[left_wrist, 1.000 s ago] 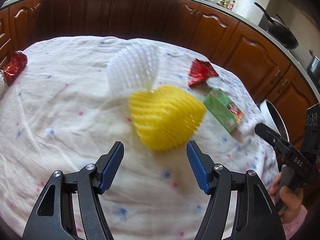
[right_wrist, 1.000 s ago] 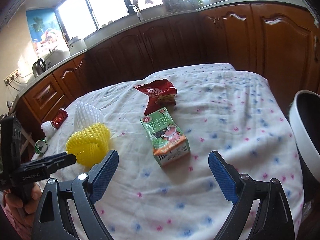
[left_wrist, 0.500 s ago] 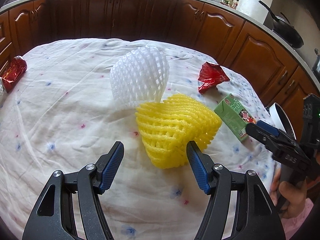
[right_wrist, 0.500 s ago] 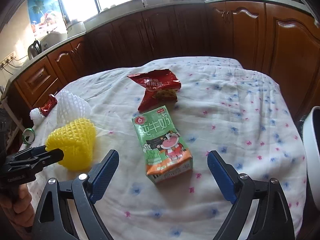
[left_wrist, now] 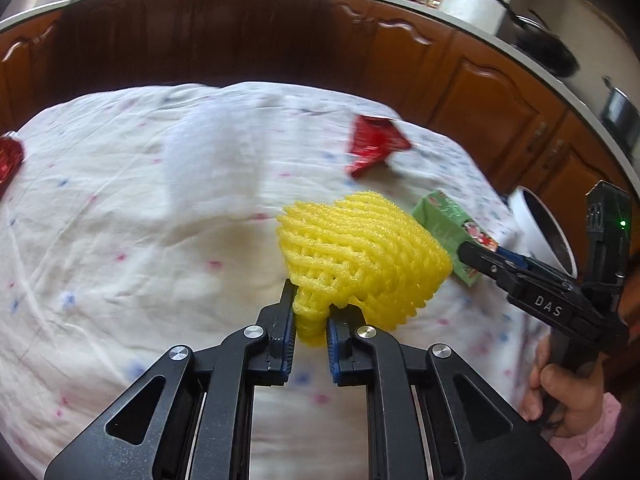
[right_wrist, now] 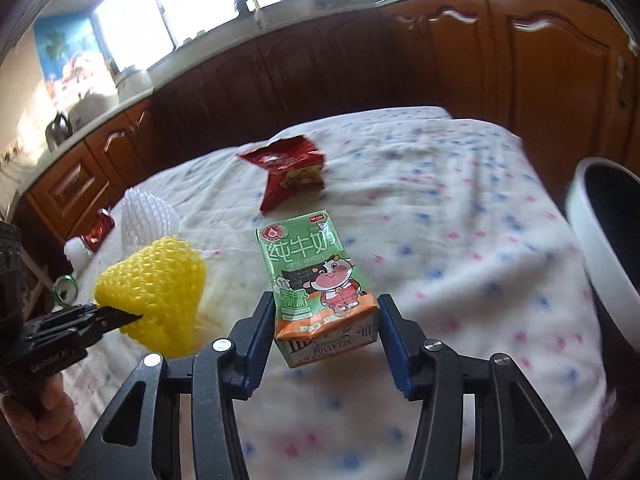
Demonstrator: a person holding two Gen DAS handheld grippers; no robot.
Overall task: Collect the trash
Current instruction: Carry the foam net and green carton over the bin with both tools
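Observation:
My left gripper (left_wrist: pixel 311 312) is shut on the near edge of the yellow foam fruit net (left_wrist: pixel 360 252), which seems lifted off the cloth; the net also shows in the right wrist view (right_wrist: pixel 156 280). My right gripper (right_wrist: pixel 326 332) has its pads on both sides of the green milk carton (right_wrist: pixel 316 276), closed on its near end. The carton shows in the left wrist view (left_wrist: pixel 452 232) behind the net. A white foam net (right_wrist: pixel 146 216) stands behind the yellow one. A red snack wrapper (right_wrist: pixel 288 172) lies farther back, also in the left wrist view (left_wrist: pixel 374 148).
A white bin with a dark inside (right_wrist: pixel 604 248) stands at the table's right edge. A small red wrapper (right_wrist: pixel 98 230) and a green can (right_wrist: pixel 64 288) lie at the far left. Wooden cabinets (right_wrist: pixel 520 60) ring the flowered tablecloth (right_wrist: pixel 460 208).
My left gripper closed on the yellow net and pulled it away from the white net. My right gripper advanced and closed around the milk carton.

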